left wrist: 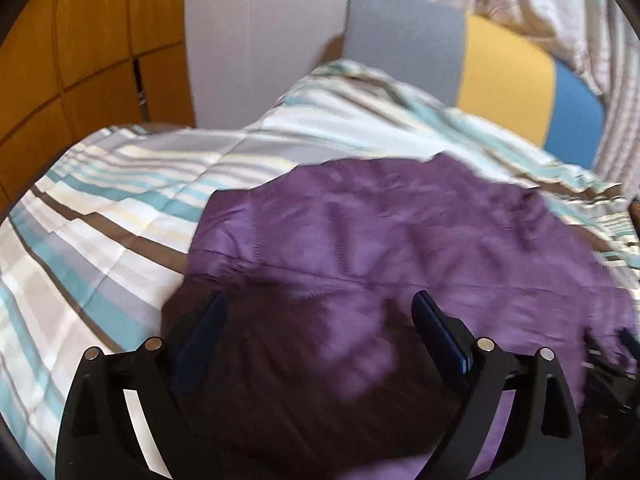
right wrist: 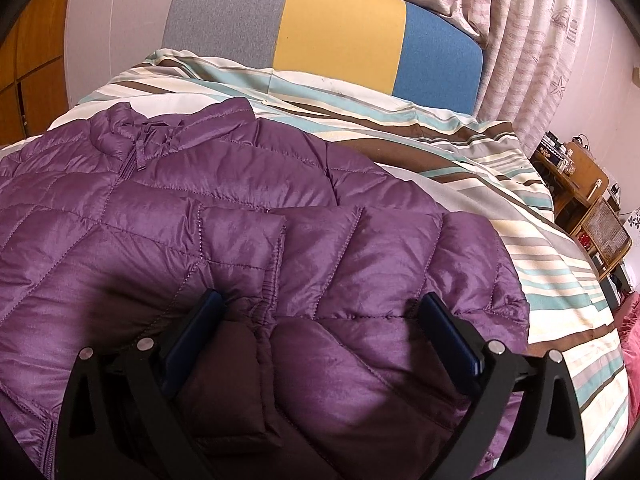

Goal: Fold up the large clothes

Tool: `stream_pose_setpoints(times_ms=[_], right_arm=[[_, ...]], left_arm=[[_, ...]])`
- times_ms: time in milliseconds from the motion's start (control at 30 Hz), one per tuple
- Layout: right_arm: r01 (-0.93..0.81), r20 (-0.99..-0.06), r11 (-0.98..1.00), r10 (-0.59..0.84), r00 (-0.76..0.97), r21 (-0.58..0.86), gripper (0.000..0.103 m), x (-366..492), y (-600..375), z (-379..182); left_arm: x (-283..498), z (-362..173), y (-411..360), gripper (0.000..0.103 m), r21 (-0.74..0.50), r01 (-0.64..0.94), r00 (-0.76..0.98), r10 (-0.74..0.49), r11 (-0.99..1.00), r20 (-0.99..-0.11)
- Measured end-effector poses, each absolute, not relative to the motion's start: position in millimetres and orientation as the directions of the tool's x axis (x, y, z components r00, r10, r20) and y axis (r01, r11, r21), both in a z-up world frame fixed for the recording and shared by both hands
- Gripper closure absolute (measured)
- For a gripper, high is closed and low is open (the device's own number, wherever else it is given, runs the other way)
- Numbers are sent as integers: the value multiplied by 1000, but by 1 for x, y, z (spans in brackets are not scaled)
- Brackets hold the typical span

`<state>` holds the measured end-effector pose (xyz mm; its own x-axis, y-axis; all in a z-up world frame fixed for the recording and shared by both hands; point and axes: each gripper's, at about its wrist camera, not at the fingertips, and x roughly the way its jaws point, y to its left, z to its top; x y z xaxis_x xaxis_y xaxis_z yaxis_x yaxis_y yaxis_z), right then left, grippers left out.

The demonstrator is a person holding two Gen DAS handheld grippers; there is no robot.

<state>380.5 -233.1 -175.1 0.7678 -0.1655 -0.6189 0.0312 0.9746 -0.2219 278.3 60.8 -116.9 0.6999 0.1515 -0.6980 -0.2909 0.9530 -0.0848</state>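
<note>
Jacket [left wrist: 400, 248], purple and quilted, lies flat on the striped duvet [left wrist: 120, 208] of a bed, which gives a broad, soft surface for folding something this bulky. In the left wrist view the picture is blurred. The left gripper [left wrist: 320, 312] hangs just above the jacket's near part, its jaws spread wide and nothing between them; its shadow falls dark on the fabric below. Beyond the jacket the duvet runs up to a headboard [left wrist: 404, 36] in grey, yellow and blue panels, with a wooden wardrobe [left wrist: 80, 40] off to the jacket's left. No writing can be read here.

In the right wrist view the picture is sharp. The jacket [right wrist: 160, 208] shows its collar [right wrist: 120, 124] and zip pull at the far end, toward the headboard [right wrist: 340, 32]. A sleeve [right wrist: 360, 248] is laid across the jacket's front, its elastic cuff [right wrist: 272, 276] resting near the middle, which I judge to be the first fold already made. The right gripper [right wrist: 320, 316] hovers just over that cuff, jaws released and wide, holding nothing; likely it is placed to press or take the sleeve next. To the jacket's right, past the duvet [right wrist: 520, 184], stand a curtain [right wrist: 540, 40] and a cluttered wooden shelf [right wrist: 580, 184]. No brand, label or lettering is legible on the jacket or anywhere else.
</note>
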Motion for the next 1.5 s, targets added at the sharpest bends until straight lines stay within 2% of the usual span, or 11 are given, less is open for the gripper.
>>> stream_pose_setpoints(times_ms=[100, 233, 300, 433, 567, 733, 933, 1233, 1500], right_arm=[[32, -617, 974, -166, 770, -223, 5, 381, -233, -174], [32, -616, 975, -165, 770, -221, 5, 380, -233, -174], [32, -617, 975, -164, 770, -219, 5, 381, -233, -174], [28, -622, 978, -154, 768, -208, 4, 381, -233, -175], [26, -627, 978, -153, 764, -208, 4, 382, -233, -176], [27, -627, 978, -153, 763, -206, 4, 383, -232, -176], [26, -628, 979, -151, 763, -204, 3, 383, -233, -176], [-18, -659, 988, -87, 747, -151, 2, 378, -241, -166], [-72, -698, 996, 16, 716, -51, 2, 296, -271, -140]], left_arm=[[274, -110, 31, 10, -79, -210, 724, 101, 975, -683], [297, -126, -13, 11, 12, -113, 703, 88, 994, -706], [309, -139, -18, 11, 27, -120, 678, 101, 992, -728], [325, -162, -6, 8, -34, -140, 637, 64, 990, -768], [327, -167, -11, 8, 7, -141, 631, 95, 990, -770], [323, -166, -6, 4, -22, -141, 640, 74, 990, -765], [287, -150, 4, 3, -65, -137, 657, 42, 989, -753], [228, -147, 21, 3, -21, -130, 612, 64, 991, -788], [156, -148, 48, 3, -79, -91, 644, -2, 993, -765]])
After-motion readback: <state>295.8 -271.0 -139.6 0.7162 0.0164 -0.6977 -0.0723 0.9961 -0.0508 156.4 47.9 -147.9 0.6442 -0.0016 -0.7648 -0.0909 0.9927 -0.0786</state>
